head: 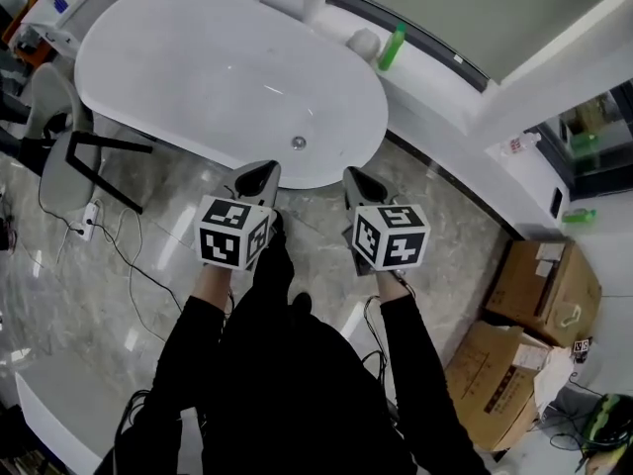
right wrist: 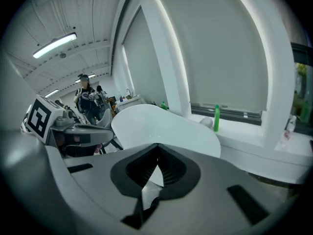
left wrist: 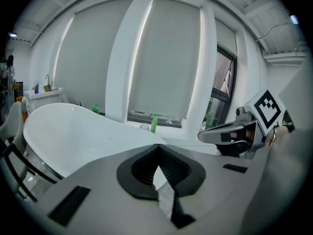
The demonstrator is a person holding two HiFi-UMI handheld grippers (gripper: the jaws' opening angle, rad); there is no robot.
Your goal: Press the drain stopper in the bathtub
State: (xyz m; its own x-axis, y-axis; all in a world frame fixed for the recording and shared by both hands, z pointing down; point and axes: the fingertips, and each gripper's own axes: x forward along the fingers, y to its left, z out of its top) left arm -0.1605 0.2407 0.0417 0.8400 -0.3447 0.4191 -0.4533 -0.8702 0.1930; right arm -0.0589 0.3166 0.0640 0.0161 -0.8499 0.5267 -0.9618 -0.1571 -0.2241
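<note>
A white oval bathtub (head: 198, 77) fills the upper left of the head view, with the small round metal drain stopper (head: 298, 142) on its floor near the near end. My left gripper (head: 269, 169) hovers shut just outside the tub's near rim, below and left of the stopper. My right gripper (head: 350, 174) is also shut, beside it to the right, over the floor. Neither touches the tub. The left gripper view shows the tub (left wrist: 73, 131) past shut jaws (left wrist: 157, 147); the right gripper view shows the tub (right wrist: 161, 126) too. The stopper is hidden in both gripper views.
Green bottles (head: 392, 47) and a white round object (head: 364, 43) stand on the window ledge behind the tub. A grey chair (head: 64, 161) and cables lie left of the tub. Cardboard boxes (head: 544, 290) sit at the right. A person (right wrist: 85, 99) stands far off.
</note>
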